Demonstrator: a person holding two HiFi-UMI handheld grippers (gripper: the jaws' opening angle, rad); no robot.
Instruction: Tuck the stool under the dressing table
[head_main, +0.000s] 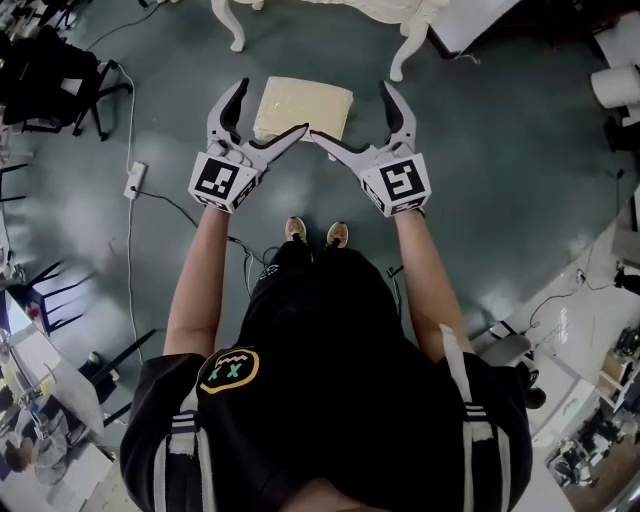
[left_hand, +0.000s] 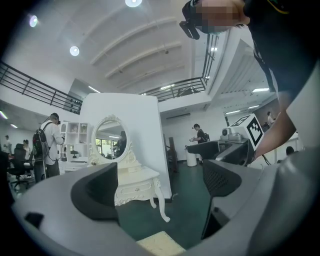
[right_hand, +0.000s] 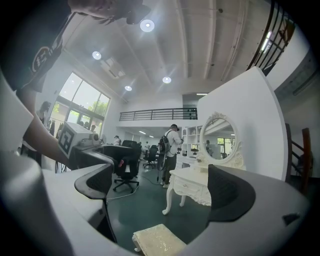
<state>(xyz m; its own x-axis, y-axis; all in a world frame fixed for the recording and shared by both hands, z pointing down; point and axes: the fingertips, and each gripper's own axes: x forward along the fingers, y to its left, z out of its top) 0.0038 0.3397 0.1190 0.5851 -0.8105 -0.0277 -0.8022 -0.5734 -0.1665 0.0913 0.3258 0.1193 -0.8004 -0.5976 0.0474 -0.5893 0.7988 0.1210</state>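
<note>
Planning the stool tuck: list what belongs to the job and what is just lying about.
Belongs to the job:
stool
dressing table
left gripper and right gripper, fingers apart, holding nothing

Just lying about:
power strip
black office chair

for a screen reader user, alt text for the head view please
Seen from above, a person holds the left gripper and right gripper, fingers open, over a cream cushioned stool on a dark floor. White carved legs of the dressing table stand beyond it, at the top edge.
</note>
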